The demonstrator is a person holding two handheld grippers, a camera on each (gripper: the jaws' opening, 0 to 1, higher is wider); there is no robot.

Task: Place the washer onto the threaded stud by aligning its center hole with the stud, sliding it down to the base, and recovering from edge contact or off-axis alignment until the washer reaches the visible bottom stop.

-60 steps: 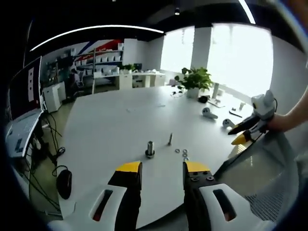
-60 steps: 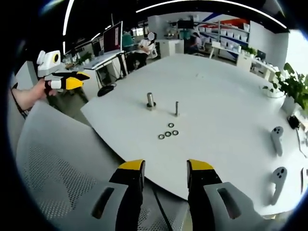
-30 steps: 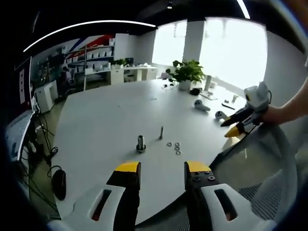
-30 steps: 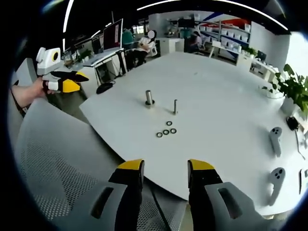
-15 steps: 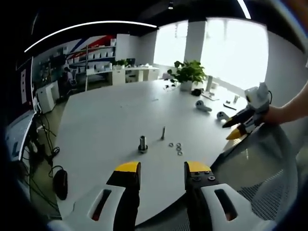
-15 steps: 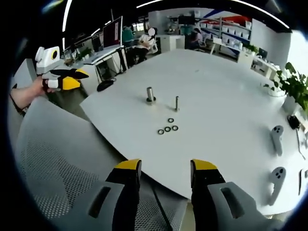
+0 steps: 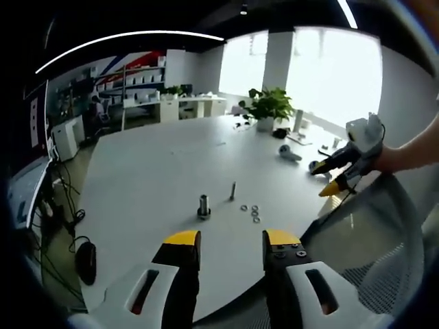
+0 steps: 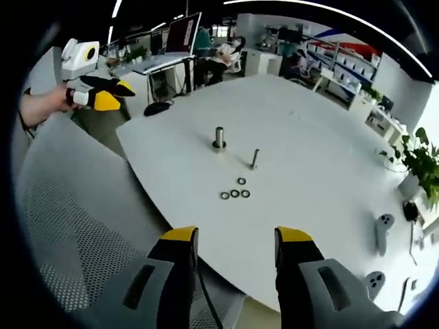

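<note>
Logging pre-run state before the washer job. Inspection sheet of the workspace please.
Surface: white table, bare around the parts.
Job's things: four washers lying flat, none picked; thin threaded stud upright and bare; thicker stud upright beside it.
Clutter: two handheld controllers near the far edge; potted plant.
Grippers: left tool open, empty; right tool open, empty; both back from the table, over a mesh chair.
Cables: bundle on the floor beside the table.
Surroundings: office desks, monitor, shelving, seated people, bright windows.

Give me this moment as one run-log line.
phase: approach | left claw: open, empty | right claw: open, empty | washers: loose on table | thin stud: upright, bare
</note>
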